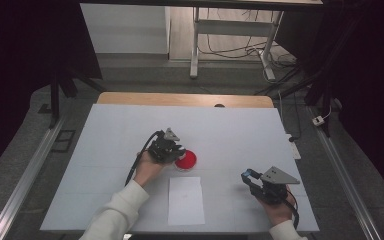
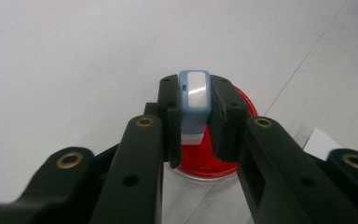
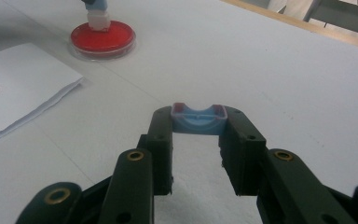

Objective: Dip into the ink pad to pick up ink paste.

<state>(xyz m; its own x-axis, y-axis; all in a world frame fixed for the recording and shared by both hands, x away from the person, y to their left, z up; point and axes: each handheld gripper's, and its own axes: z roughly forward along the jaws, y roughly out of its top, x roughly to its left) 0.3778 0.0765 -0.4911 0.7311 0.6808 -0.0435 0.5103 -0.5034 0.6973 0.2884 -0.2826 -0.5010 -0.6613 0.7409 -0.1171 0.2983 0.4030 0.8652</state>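
A round red dish (image 1: 188, 160) sits on the white table near its middle. My left gripper (image 1: 179, 152) is shut on a small blue-and-white stamp-like block (image 2: 194, 93), held upright with its white lower end down on the red dish (image 2: 214, 161). To the front right, my right gripper (image 1: 247, 176) is shut on a small blue cap (image 3: 198, 119), held just above the table. In the right gripper view the dish (image 3: 103, 36) lies far left with the block (image 3: 98, 16) standing on it.
A white sheet of paper (image 1: 185, 200) lies flat in front of the dish, near the table's front edge. The table's wooden back edge (image 1: 180, 99) runs behind. A desk frame and cables stand on the floor beyond.
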